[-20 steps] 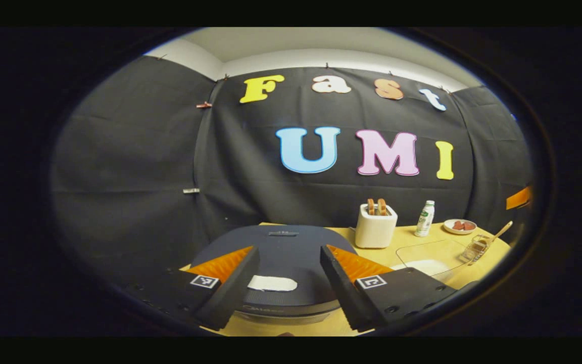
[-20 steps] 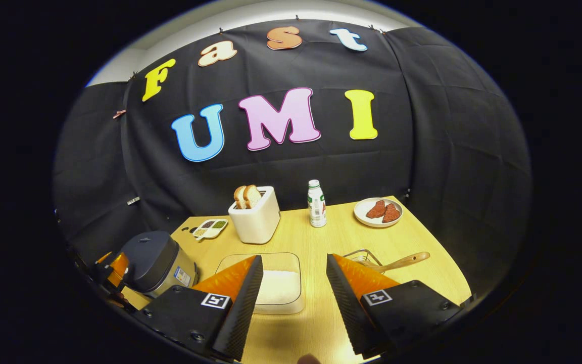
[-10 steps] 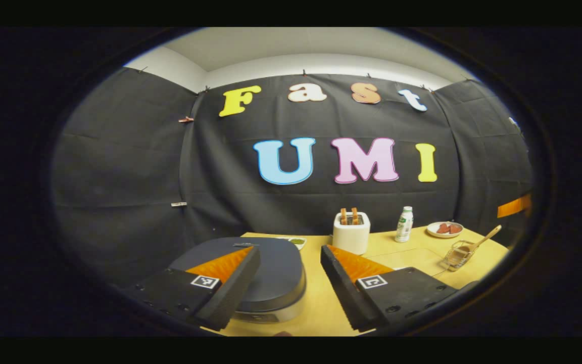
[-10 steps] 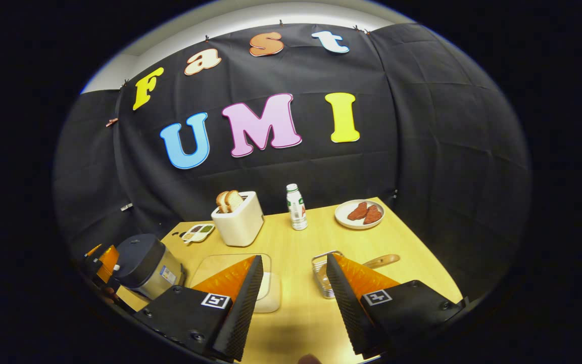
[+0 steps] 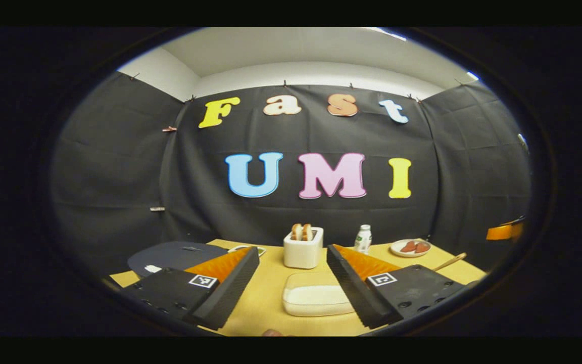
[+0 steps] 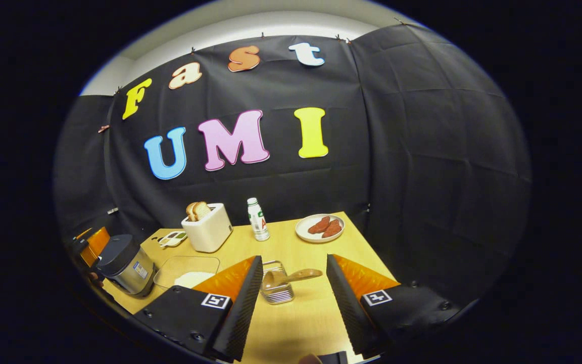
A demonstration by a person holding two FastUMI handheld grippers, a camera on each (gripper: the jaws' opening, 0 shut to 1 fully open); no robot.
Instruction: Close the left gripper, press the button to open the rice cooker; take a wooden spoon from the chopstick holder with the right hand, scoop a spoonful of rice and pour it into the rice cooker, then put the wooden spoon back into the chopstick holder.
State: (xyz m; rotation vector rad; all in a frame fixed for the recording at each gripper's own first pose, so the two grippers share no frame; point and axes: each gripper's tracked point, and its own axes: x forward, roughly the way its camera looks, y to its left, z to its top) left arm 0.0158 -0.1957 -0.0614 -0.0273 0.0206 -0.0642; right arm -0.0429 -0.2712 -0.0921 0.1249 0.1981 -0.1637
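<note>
Wooden spoon (image 6: 291, 277) apparently rests between right gripper's (image 6: 291, 298) wide fingers; left gripper (image 5: 291, 290) gapes empty.

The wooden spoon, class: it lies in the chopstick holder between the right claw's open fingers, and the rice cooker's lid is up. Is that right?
One error: the rice cooker has its lid down, as the right gripper view shows. The rest holds: the wooden spoon lies in the chopstick holder, framed between the open fingers of the right claw.
</note>
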